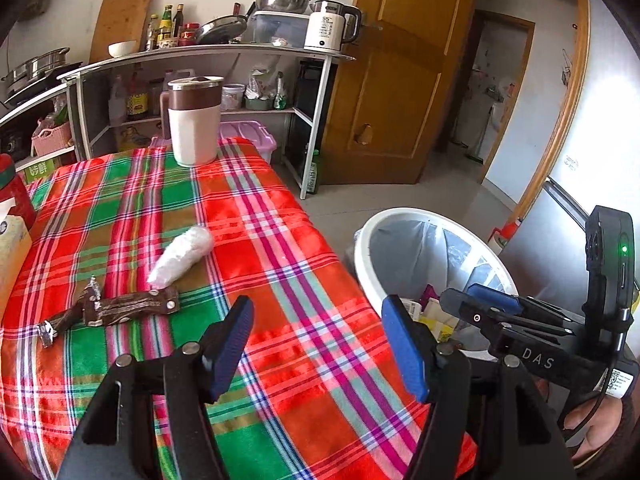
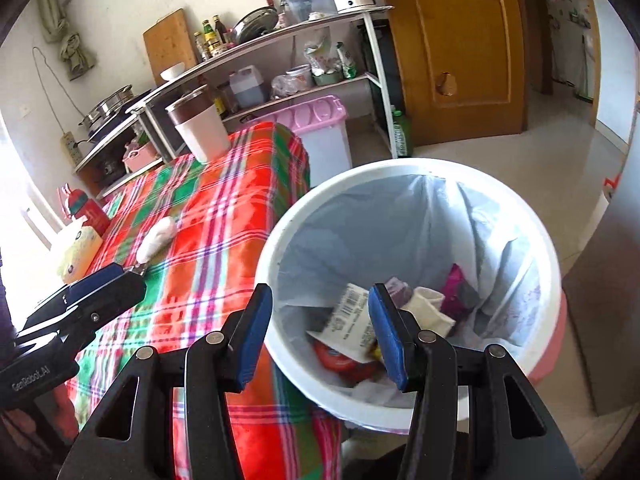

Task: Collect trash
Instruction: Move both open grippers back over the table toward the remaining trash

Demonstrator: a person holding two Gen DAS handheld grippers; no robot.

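Left gripper (image 1: 318,344) hovers over the plaid tablecloth (image 1: 260,248), jaws apart with nothing between them. Right gripper (image 2: 320,334) hangs above the white bin (image 2: 408,170) beside the table, jaws likewise apart and empty. On the cloth lie a crumpled clear plastic wrapper (image 1: 182,254) and, just beside it, a brown wrapper (image 1: 120,310). Discarded packaging (image 2: 352,316) lies in the lined bin.

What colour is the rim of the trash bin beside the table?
White, over a pale grey liner bag; the trash bin shows best in the right wrist view.
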